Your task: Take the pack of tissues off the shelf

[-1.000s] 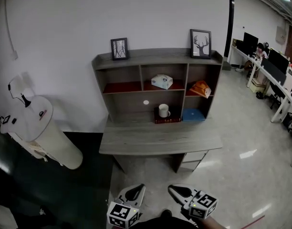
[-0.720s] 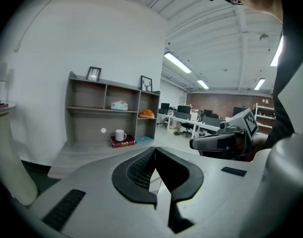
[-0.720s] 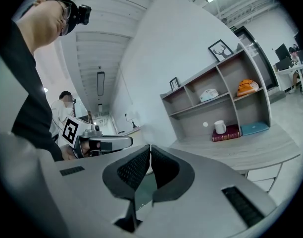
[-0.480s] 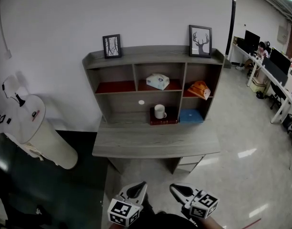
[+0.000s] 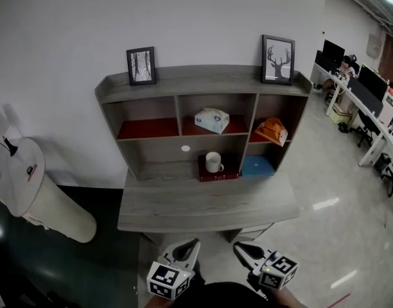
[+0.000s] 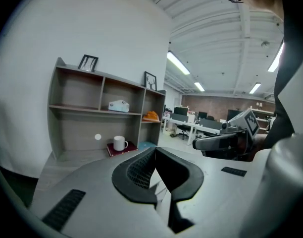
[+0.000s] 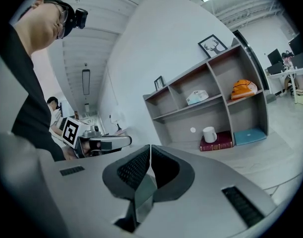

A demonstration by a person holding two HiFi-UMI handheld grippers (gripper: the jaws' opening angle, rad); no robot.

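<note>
The left gripper (image 5: 191,244) is held before the front edge of the desk (image 5: 203,205), its jaws shut together on nothing. The pack of tissues (image 5: 212,119) is seen in the middle upper compartment of the shelf (image 5: 203,79). The right gripper (image 5: 239,248) is likewise closed and empty.

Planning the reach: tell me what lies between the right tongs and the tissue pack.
Head view: bare desktop, then the mug on the red book below the tissue pack.
</note>
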